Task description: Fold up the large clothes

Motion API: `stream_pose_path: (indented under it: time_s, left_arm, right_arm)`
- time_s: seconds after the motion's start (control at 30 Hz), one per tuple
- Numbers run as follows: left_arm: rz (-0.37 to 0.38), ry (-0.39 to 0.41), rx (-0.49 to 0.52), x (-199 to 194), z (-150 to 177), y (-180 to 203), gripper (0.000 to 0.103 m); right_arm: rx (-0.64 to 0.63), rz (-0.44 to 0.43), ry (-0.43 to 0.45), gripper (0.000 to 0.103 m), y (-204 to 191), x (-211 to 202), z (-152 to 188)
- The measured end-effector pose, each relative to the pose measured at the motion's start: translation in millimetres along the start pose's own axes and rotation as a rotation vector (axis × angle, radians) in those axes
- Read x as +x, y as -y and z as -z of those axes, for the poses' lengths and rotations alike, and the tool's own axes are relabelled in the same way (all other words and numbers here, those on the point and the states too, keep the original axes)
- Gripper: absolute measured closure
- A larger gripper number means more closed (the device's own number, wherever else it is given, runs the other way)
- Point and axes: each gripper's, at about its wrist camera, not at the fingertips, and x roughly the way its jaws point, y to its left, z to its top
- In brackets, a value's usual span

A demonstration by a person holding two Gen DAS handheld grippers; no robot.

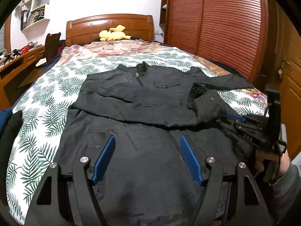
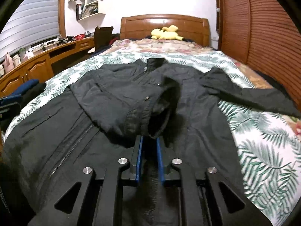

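On the bed, left to right:

Desk (image 2: 37, 60): wooden, along the left wall under a window blind, with small items on its top.
Wall shelves (image 1: 35, 5): white, mounted above the desk, holding books and boxes.
Bedspread (image 1: 47, 98): white with green fern leaves; it covers the bed, and a floral cover lies beyond it toward the headboard.
Headboard (image 2: 165, 24): polished wood, at the far end of the bed.
Plush toy (image 1: 112, 33): yellow, lying just in front of the headboard.
Jacket (image 1: 143, 135): large, black, spread front-up across the bedspread, collar toward the headboard, zipper running down the middle. One sleeve is folded across the chest; the other sleeve (image 2: 250, 92) extends to the right over the fern print.
Left gripper (image 1: 147, 145): positioned over the lower front of the jacket. Its blue pads (image 1: 105, 156) are spread wide, one on each side of the zipper, with nothing pinched between them.
Right gripper (image 2: 149, 143): positioned over the jacket's middle, jaws drawn close together with a narrow gap. The cuff of the folded sleeve (image 2: 148, 116) lies at the fingertips; whether the pads press on the fabric cannot be determined from either view. In the left wrist view this gripper reaches in from the right edge, tips at the cuff.
Hand (image 1: 282, 162): the person's hand, grey sleeve at the wrist, holds the right gripper's handle.
Wardrobe (image 1: 225, 28): slatted reddish wood, beside the bed on the right.
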Motion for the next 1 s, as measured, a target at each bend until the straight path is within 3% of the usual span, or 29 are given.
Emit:
stream_pose_path:
  time_s: [0.27,0.67,1.0]
  left_arm:
    - [0.012,-0.008,0.029,5.1,1.9,14.1,0.031]
    - [0.030,-0.021,0.058,18.6,-5.1,24.8,0.031]
    - [0.052,0.011,0.095,70.7,-27.1,17.7,0.031]
  right_arm:
    - [-0.010,0.002,0.012,0.083,9.9,-5.5,2.6]
    - [-0.008,-0.055,-0.055,0.083,10.8,20.5,2.5]
    - [0.002,-0.060,-0.064,0.082,13.1,24.2,3.8]
